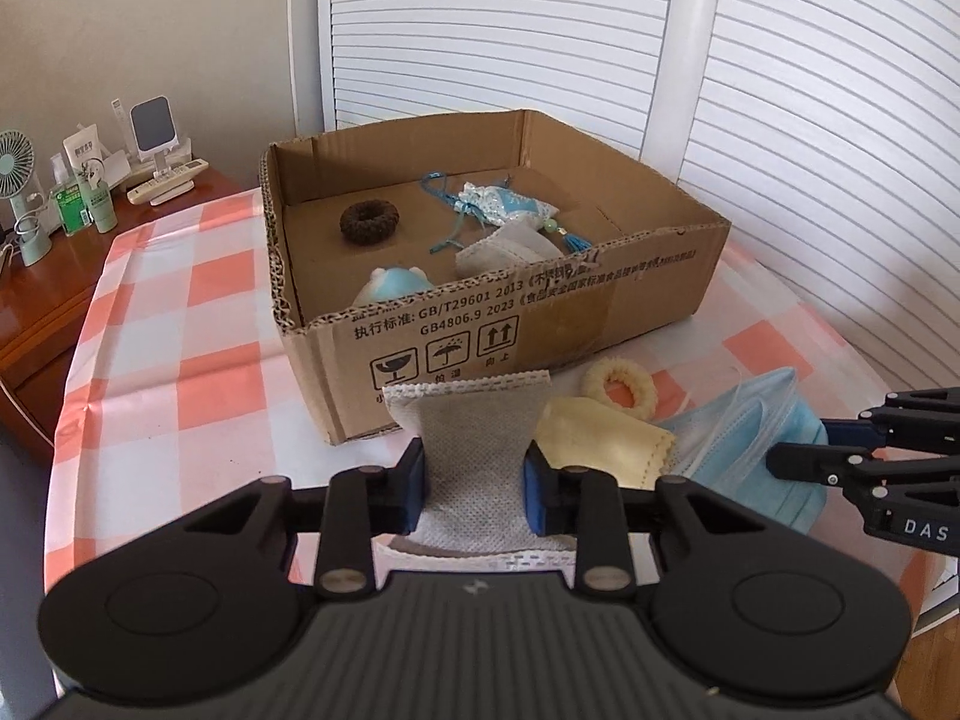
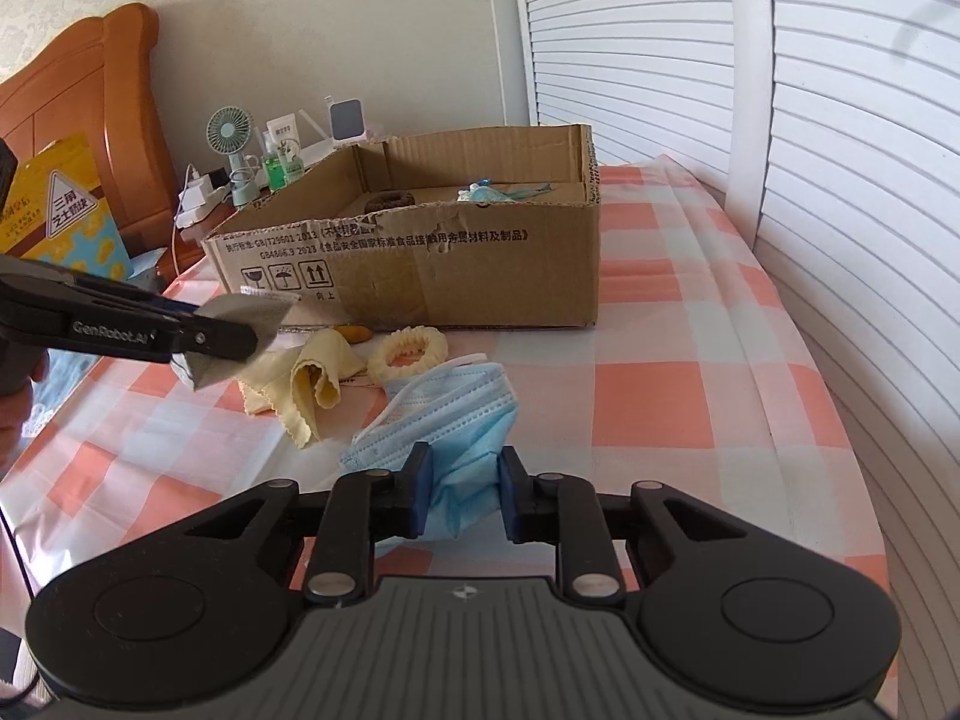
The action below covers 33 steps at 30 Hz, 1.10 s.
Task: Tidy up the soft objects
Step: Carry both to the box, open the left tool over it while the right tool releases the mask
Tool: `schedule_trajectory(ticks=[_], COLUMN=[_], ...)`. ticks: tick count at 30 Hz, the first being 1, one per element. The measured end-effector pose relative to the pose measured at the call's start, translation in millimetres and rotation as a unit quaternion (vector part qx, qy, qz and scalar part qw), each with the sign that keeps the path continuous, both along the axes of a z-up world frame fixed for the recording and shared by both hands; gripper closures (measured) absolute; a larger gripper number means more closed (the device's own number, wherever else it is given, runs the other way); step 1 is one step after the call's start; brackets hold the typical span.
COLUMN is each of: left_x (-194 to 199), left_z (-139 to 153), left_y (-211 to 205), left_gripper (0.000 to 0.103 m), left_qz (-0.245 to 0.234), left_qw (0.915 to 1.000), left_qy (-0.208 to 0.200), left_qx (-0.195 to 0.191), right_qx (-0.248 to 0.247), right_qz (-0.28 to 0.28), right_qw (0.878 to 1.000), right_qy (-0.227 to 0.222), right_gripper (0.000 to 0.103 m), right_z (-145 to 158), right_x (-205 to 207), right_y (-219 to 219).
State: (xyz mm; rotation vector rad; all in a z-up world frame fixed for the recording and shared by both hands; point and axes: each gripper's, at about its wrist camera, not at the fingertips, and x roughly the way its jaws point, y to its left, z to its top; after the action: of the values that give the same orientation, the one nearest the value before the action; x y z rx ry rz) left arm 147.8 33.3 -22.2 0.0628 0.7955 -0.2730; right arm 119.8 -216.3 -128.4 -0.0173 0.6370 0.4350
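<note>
My left gripper (image 1: 474, 486) is shut on a grey mesh sachet (image 1: 474, 432) and holds it above the table in front of the cardboard box (image 1: 540, 324); it also shows in the right wrist view (image 2: 240, 330). My right gripper (image 2: 462, 495) is shut on a stack of blue face masks (image 2: 444, 420), which still rests on the cloth. A yellow cloth (image 2: 312, 384) and a cream scrunchie (image 2: 408, 354) lie by the box. Inside the box are a brown scrunchie (image 1: 369, 222), a blue pouch (image 1: 504, 207), another sachet (image 1: 504, 249) and a blue plush (image 1: 393, 285).
The table has an orange-and-white checked cloth (image 2: 660, 396). A wooden nightstand (image 1: 54, 276) at the left carries a fan (image 1: 15, 168), bottles and a remote. White louvered doors (image 1: 810, 90) stand behind. A yellow package (image 2: 60, 210) stands at the left.
</note>
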Motion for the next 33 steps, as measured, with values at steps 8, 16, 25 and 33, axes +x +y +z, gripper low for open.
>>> schedule_trajectory(ticks=[8, 16, 25, 33], left_x=[-10, -12, -19, -30], left_z=[4, 4, 18, 36], left_y=[0, -1, 1, 5], left_gripper=[0.073, 0.073, 0.073, 0.073], left_qz=[-0.015, -0.025, -0.036, -0.049], left_qw=[0.9999, 0.9997, 0.9993, 0.9987], left_qy=[0.000, 0.007, 0.000, -0.014], left_qx=[0.001, -0.004, 0.006, 0.012], right_qx=[0.025, -0.044, -0.054, -0.063], right_qz=[0.040, 0.069, 0.064, 0.056], right_qw=[0.999, 0.996, 0.995, 0.993], right_qy=[0.012, -0.025, -0.044, -0.078], right_gripper=[0.051, 0.076, 0.094, 0.095], right_z=[-13, -12, 9, 37], right_x=[21, 16, -5, -23], right_y=[-6, 17, 10, 2])
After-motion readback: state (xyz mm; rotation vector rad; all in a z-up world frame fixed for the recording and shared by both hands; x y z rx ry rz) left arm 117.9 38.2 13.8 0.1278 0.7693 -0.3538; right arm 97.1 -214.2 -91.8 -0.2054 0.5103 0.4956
